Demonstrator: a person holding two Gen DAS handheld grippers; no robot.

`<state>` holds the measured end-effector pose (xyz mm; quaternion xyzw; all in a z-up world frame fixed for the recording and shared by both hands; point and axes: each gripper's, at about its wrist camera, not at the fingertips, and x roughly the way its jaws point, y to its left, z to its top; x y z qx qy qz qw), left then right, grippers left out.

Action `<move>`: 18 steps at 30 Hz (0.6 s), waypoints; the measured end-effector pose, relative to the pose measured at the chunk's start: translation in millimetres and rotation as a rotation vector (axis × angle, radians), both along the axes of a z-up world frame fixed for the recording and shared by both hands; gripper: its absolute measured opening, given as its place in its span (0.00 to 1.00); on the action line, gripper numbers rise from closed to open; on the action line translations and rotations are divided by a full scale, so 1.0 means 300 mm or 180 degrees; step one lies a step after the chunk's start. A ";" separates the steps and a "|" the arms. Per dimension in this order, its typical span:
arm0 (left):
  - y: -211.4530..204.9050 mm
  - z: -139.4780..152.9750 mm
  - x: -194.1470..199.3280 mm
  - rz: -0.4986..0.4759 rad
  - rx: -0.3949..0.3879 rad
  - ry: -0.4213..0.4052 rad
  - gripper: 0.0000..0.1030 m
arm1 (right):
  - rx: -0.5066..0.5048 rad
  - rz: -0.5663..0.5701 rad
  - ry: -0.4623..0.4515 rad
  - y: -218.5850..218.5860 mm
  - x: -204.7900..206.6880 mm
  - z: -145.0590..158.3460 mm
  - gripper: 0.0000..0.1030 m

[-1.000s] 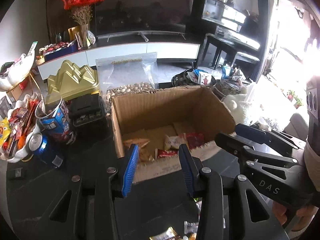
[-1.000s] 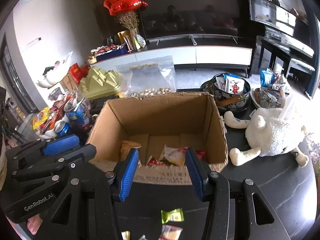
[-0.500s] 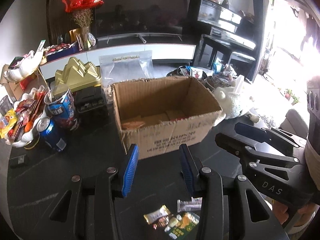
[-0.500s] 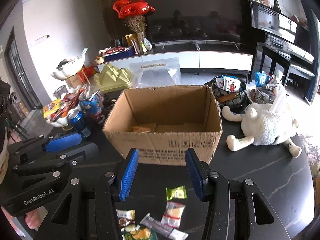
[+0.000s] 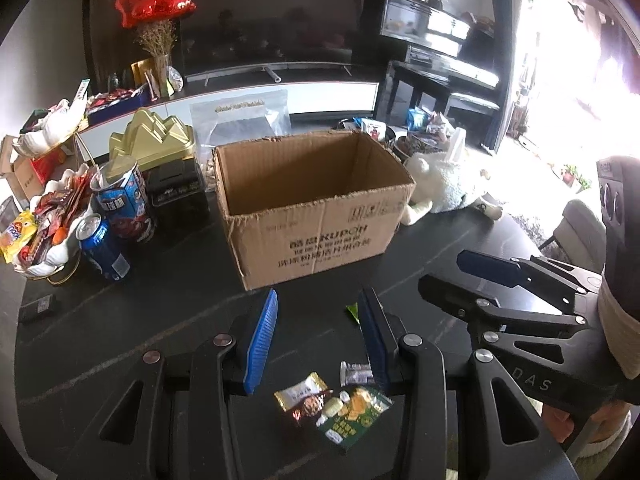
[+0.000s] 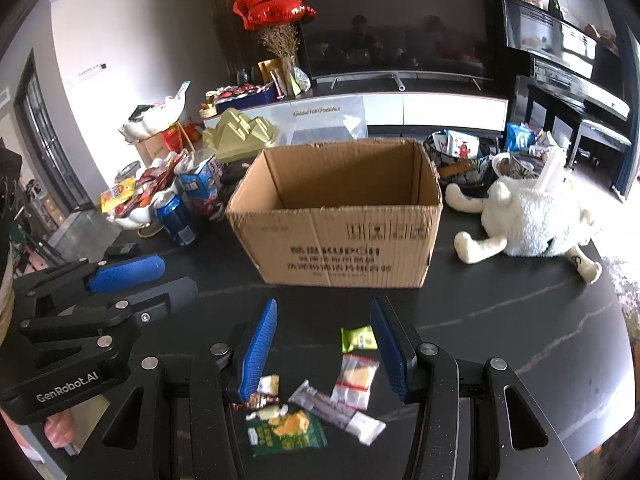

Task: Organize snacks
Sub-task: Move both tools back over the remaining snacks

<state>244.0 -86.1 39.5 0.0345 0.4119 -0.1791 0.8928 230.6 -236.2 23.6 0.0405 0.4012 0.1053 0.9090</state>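
An open cardboard box [image 5: 320, 236] [image 6: 340, 248] stands mid-table; from here its inside floor is hidden. Loose snacks lie on the dark table in front of it: a green packet [image 5: 352, 410] [image 6: 286, 430], a gold-brown packet [image 5: 304, 396], a silver bar [image 6: 336, 410], a clear packet with red stripes [image 6: 355, 380] and a lime wrapper [image 6: 359, 338]. My left gripper [image 5: 318, 308] [image 6: 176, 276] hovers open above them, nothing between its blue pads. Beside it, my right gripper [image 6: 324, 312] [image 5: 444, 276] is open and holds nothing too.
Left of the box stand a blue can [image 5: 102, 254], a blue tin [image 5: 122, 204], a black case [image 5: 176, 196], a gold mountain-shaped box [image 5: 154, 140] and a white bowl of snacks [image 5: 44, 224]. A white plush sheep [image 6: 528, 220] lies at the right, with snack bowls [image 6: 460, 152] behind.
Both grippers have drawn back from over the box toward the near table edge. The snacks inside the box dropped out of sight and the loose packets on the table came into view.
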 end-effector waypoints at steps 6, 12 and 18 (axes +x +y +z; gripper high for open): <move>0.001 -0.039 -0.039 -0.0035 0.0008 0.0078 0.40 | -0.0001 0.0034 0.0082 0.003 -0.041 -0.038 0.49; 0.010 -0.105 -0.067 -0.0049 0.0011 0.0222 0.40 | 0.0010 0.0054 0.0184 0.010 -0.065 -0.085 0.49; 0.026 -0.173 -0.081 -0.0033 0.0006 0.0385 0.40 | -0.0032 0.0106 0.0314 0.029 -0.080 -0.138 0.49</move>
